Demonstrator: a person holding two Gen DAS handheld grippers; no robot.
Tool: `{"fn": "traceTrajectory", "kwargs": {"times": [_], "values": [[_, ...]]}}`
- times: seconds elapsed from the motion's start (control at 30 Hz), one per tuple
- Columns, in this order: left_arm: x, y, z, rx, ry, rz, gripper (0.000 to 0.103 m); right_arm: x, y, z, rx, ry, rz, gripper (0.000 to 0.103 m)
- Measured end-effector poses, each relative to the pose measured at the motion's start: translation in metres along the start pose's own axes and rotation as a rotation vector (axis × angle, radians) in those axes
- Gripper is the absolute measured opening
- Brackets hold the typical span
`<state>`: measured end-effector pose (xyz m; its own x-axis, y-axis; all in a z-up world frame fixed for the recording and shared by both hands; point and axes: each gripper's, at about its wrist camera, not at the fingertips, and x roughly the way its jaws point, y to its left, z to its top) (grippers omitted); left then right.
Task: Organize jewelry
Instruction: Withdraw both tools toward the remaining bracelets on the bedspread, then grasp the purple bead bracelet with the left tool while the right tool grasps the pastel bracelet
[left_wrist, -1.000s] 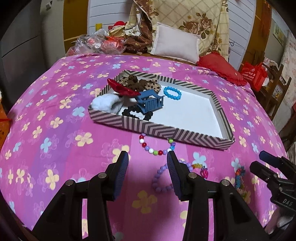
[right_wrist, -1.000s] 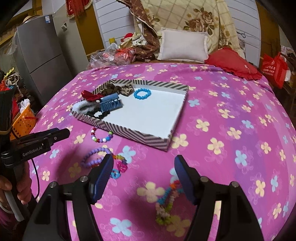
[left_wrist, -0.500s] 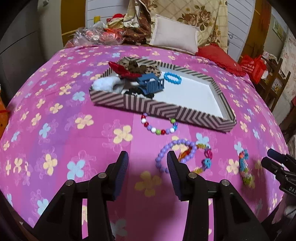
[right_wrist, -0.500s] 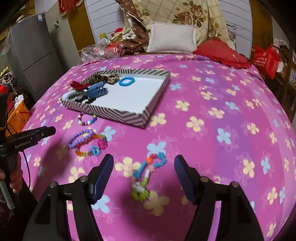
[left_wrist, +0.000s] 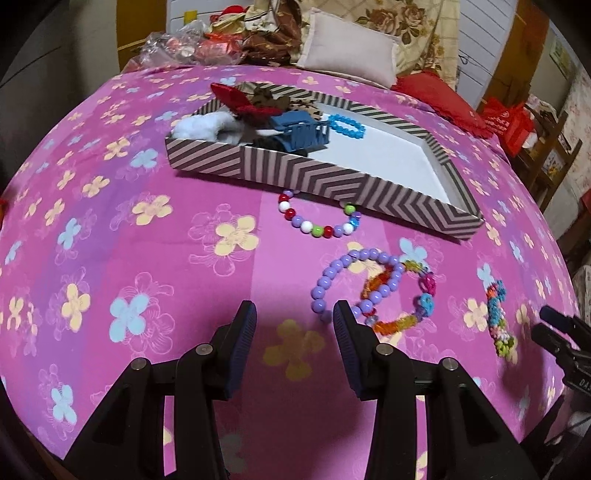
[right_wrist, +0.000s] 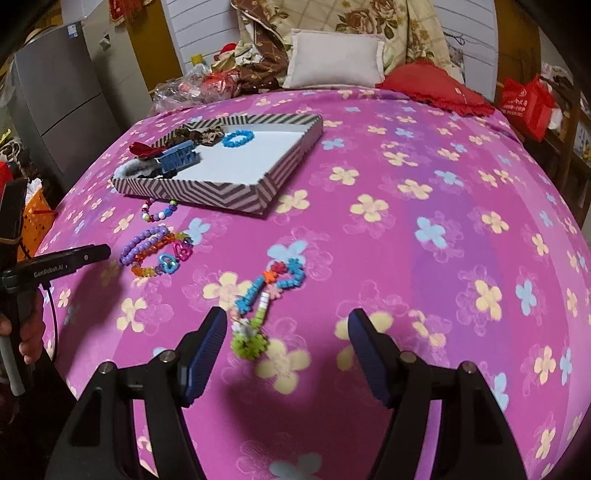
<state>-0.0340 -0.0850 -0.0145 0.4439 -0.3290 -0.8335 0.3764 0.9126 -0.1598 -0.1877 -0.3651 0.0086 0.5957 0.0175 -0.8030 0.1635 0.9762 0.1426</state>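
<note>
While the bed (left_wrist: 110, 258) carries everything, a striped tray (left_wrist: 332, 181) holds a blue bracelet (left_wrist: 347, 126) and hair clips. Just before it lie a multicoloured bracelet (left_wrist: 317, 218), a purple one (left_wrist: 354, 284) and a flower-bead one (right_wrist: 266, 299). Both left tongs (left_wrist: 293, 338) and right tongs (right_wrist: 286, 341) hover released, empty.

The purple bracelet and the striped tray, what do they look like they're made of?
The purple bracelet: probably plastic beads; round, smooth, glossy, each with a small highlight. The striped tray: likely cardboard or paperboard, with flat thin walls, sharp folded corners, a matte printed chevron pattern and a plain white inside.
</note>
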Motion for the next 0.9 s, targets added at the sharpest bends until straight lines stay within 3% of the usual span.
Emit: {"fn": "traceTrajectory", "kwargs": {"times": [0.17,0.47,0.5,0.63,0.77,0.8,0.83,0.9], "values": [[0.009,0.005,0.004,-0.035,0.024,-0.003,0.039,0.012,0.000,0.003,0.020,0.013,0.016,0.071],[0.022,0.000,0.013,-0.007,0.049,-0.001,0.039,0.051,0.025,0.009,-0.025,0.062,0.026,0.069],[0.024,-0.001,0.014,-0.001,0.054,0.000,0.039,0.051,0.027,0.009,-0.036,0.050,0.013,0.061],[0.030,-0.008,0.016,0.032,0.058,-0.003,0.039,0.053,0.028,0.010,-0.063,0.036,-0.011,0.048],[0.034,-0.017,0.017,0.076,0.054,0.001,0.039,0.053,0.024,0.011,-0.072,0.023,-0.019,0.021],[0.034,-0.019,0.017,0.089,0.052,0.002,0.036,0.053,0.023,0.011,-0.072,0.020,-0.015,0.020],[0.035,-0.021,0.017,0.106,0.045,0.009,0.024,0.053,0.022,0.011,-0.073,0.017,-0.014,0.018],[0.035,-0.025,0.016,0.138,0.036,0.021,0.010,0.052,0.022,0.010,-0.076,0.012,-0.009,0.017]]}}
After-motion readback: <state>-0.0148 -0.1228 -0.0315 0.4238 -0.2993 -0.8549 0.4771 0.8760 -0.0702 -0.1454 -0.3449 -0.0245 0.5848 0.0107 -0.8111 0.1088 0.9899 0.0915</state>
